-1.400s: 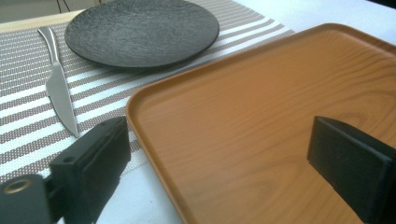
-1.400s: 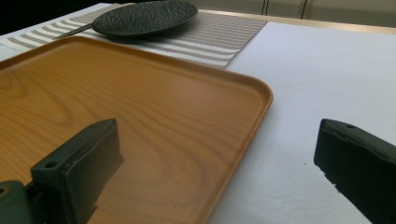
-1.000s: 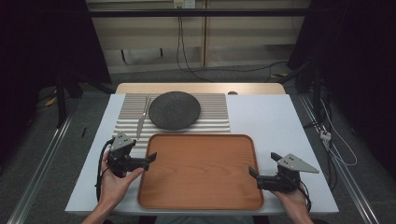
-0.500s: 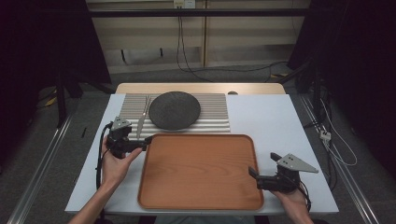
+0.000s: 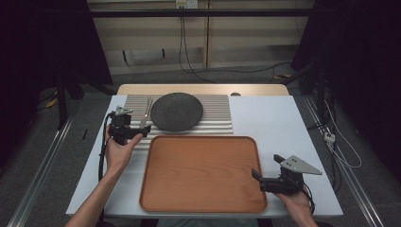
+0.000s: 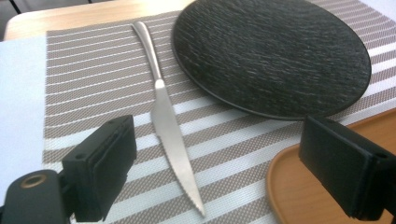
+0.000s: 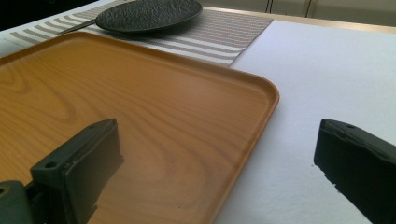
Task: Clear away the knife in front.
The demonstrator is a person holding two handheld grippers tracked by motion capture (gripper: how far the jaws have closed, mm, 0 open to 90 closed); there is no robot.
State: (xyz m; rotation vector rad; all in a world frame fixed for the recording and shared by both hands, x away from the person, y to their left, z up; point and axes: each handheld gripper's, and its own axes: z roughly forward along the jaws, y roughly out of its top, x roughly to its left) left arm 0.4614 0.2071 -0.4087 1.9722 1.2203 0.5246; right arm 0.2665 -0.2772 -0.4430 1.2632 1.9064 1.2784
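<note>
At about ten o'clock on the worktop [image 5: 283,127], our left claw [image 5: 142,128] hovers over the striped placemat [image 5: 217,116], jaws spread and just eased slightly inward, nothing between them. The knife [image 6: 166,121] lies flat on the mat between them in the left gripper view, serrated tip toward us, handle alongside the black plate [image 6: 275,56] at nine o'clock of it. Being thin and flat, it may slip out of the pads or skid against the plate if we close too high. The wooden tray [image 5: 198,175] rim sits near our right-hand pad and could be clipped. At four o'clock our right claw [image 5: 257,177] rests spread beside the tray's edge, holding nothing.
</note>
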